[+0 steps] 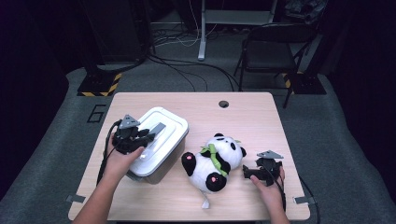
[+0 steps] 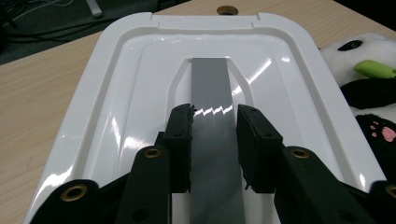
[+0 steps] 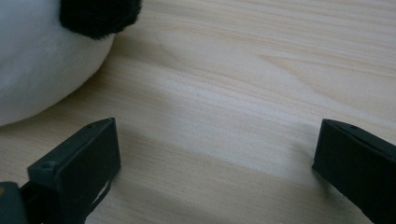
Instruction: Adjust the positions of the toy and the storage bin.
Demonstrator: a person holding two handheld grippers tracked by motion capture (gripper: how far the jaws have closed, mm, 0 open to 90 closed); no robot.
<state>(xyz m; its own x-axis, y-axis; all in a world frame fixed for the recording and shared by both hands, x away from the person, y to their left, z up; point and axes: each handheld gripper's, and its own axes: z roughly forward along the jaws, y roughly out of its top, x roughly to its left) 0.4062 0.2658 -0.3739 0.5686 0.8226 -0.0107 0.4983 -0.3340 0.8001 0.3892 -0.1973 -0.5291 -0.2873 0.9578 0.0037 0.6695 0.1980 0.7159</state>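
The white storage box [image 1: 159,144] sat near the left edge of the tabletop [image 1: 196,100], its white lid [image 2: 140,93] on top, and the left gripper [image 2: 215,140] had its jaws drawn in on either side of the grey handle strip [image 2: 212,84] running down the lid's middle, the pads [image 2: 181,140] at or touching the strip's edges. In the gripper's own view a sliver of grey seemed to remain beside the right pad, so the pinch looked narrow rather than certain. A lift from such a hold could slip off the glossy strip, or raise one end of the lid alone and tilt it, since the grip sat toward the near end rather than the centre. If the lid was latched, a pull would likely drag the whole box toward the table's left edge. The plush panda [image 1: 215,161] lay just beside the box on its right side, and a swinging lid might knock it. The right gripper [image 3: 215,158] rested low over the tabletop near the right front corner, jaws spread wide with nothing between them, the panda's white body close by, so it offered no steadying hold on the box.
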